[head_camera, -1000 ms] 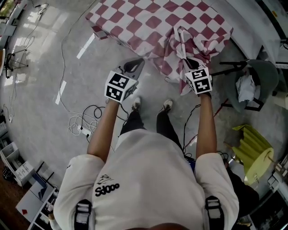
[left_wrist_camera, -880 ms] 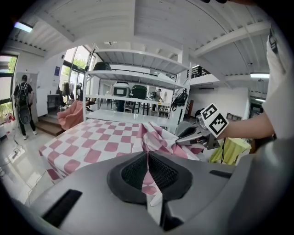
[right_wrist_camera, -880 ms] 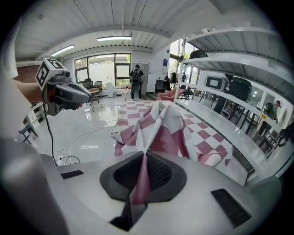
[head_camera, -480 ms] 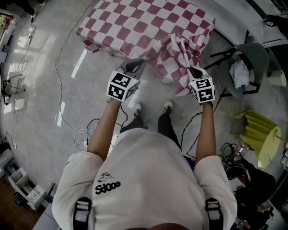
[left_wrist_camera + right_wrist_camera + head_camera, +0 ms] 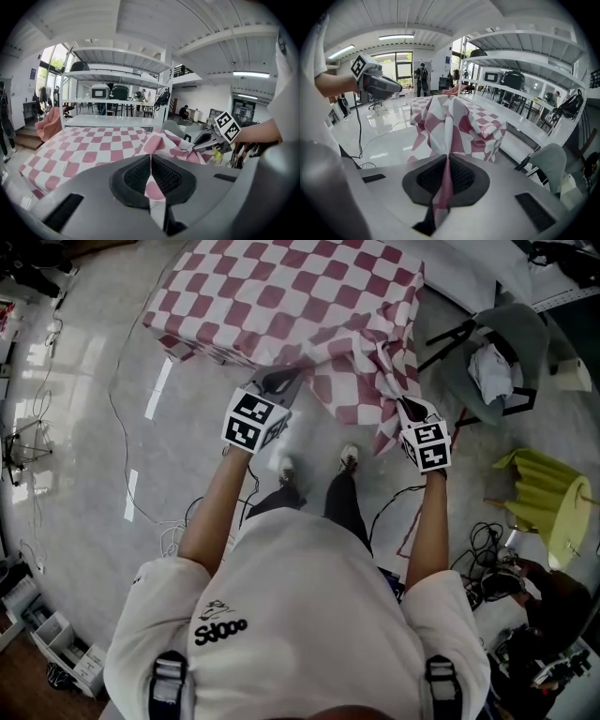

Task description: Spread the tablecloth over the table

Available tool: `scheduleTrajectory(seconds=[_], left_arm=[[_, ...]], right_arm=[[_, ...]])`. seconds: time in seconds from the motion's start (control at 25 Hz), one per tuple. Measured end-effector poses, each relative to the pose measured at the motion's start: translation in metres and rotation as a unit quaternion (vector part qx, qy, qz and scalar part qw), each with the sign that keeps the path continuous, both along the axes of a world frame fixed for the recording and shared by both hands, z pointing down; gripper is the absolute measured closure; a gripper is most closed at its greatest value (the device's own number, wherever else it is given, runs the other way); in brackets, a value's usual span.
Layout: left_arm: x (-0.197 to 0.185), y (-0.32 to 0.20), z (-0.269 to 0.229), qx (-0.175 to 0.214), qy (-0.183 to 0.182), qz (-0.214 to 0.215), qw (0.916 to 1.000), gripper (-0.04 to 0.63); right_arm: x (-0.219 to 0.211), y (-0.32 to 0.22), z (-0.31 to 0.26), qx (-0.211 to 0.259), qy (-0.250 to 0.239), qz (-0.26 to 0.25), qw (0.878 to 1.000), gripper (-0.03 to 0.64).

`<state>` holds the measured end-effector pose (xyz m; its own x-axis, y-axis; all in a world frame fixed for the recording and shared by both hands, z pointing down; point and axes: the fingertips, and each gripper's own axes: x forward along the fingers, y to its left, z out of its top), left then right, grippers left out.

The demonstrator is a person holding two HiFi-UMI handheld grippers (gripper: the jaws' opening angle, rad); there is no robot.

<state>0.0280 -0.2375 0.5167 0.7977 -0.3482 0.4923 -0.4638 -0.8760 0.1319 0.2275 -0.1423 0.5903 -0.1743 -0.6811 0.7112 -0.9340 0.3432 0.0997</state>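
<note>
A red-and-white checked tablecloth (image 5: 291, 296) covers most of the table and hangs bunched over its near right corner. My left gripper (image 5: 281, 382) is shut on the cloth's near edge; in the left gripper view the tablecloth (image 5: 93, 150) runs pinched between the black pads (image 5: 136, 176). My right gripper (image 5: 405, 407) is shut on a gathered fold at the near right corner. In the right gripper view the tablecloth (image 5: 454, 122) rises in a bunch from the closed pads (image 5: 461, 176), with the left gripper (image 5: 396, 88) seen at upper left.
A grey chair (image 5: 502, 352) with a white cloth on it stands right of the table. A yellow object (image 5: 548, 502) lies on the floor at the right, and cables (image 5: 178, 521) trail near the person's feet. Metal shelving (image 5: 117, 93) stands beyond the table.
Both grippers have drawn the cloth toward the near side; the right gripper moved right and outward with its fold, and the bunch at the corner has spread flatter over the table.
</note>
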Motion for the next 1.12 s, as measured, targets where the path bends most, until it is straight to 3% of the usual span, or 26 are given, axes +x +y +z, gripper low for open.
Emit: scheduleTrajectory(seconds=[0.48,0.96,1.0,1.04,1.08,1.12], left_arm=[[0.027,0.017,0.039,-0.023,-0.032,0.011,0.9992,0.567],[0.025,0.014,0.083,-0.050,-0.064,-0.016,0.9966,0.567],[0.025,0.013,0.085,-0.052,-0.064,-0.019,0.9964,0.568],[0.024,0.012,0.086,-0.053,-0.064,-0.022,0.9963,0.567],[0.024,0.011,0.087,-0.054,-0.063,-0.025,0.9962,0.568],[0.023,0.009,0.088,-0.054,-0.062,-0.028,0.9962,0.567]], right_arm=[[0.034,0.077,0.105,-0.094,0.009,-0.008,0.995,0.586],[0.037,0.085,0.219,-0.193,0.013,0.007,0.981,0.578],[0.034,0.085,0.224,-0.202,0.003,0.001,0.979,0.521],[0.030,0.085,0.226,-0.207,-0.013,-0.007,0.978,0.399],[0.025,0.085,0.227,-0.208,-0.031,-0.013,0.978,0.333],[0.022,0.084,0.226,-0.204,-0.045,-0.016,0.978,0.322]])
